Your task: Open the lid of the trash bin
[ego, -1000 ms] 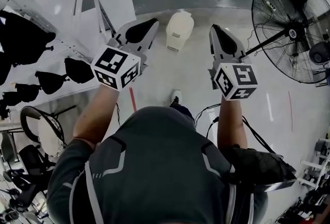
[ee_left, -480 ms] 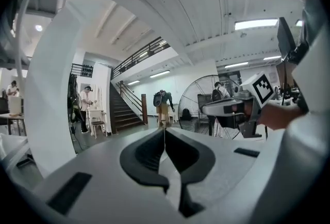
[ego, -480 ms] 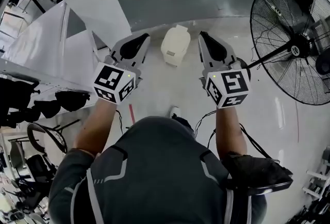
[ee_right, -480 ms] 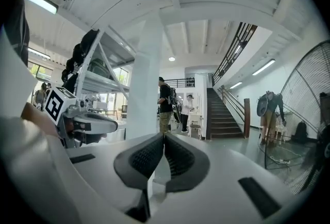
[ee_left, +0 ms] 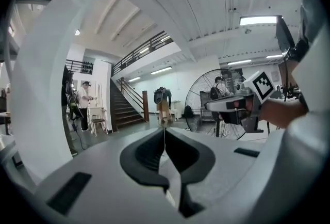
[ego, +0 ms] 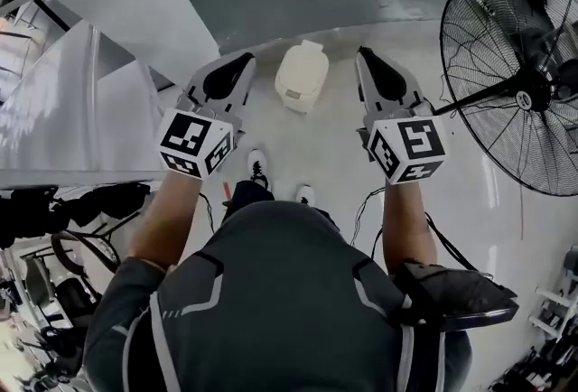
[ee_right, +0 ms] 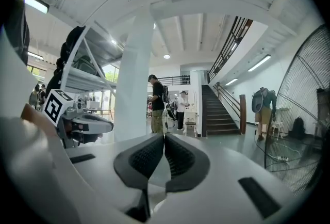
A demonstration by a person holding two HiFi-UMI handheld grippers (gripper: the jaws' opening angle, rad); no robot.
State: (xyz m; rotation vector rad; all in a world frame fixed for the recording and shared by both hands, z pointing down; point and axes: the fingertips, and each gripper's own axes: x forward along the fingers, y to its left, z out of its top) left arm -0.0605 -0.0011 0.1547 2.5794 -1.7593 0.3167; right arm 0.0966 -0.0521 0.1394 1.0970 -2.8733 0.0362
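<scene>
A small white trash bin with its lid down stands on the pale floor ahead of me, seen from above in the head view between my two grippers. My left gripper is held out level to the bin's left, jaws shut with nothing between them. My right gripper is level to the bin's right, also shut and empty. Neither touches the bin. In the left gripper view the jaws meet along one line; in the right gripper view the jaws do the same. The bin is hidden in both gripper views.
A large standing fan is close on the right. A white table or counter lies on the left, with black items beneath it. My feet are just behind the bin. People and a staircase are far off.
I have walked forward: the bin has come closer and now sits between the grippers. The fan and the white counter have shifted in view. Both grippers stayed shut.
</scene>
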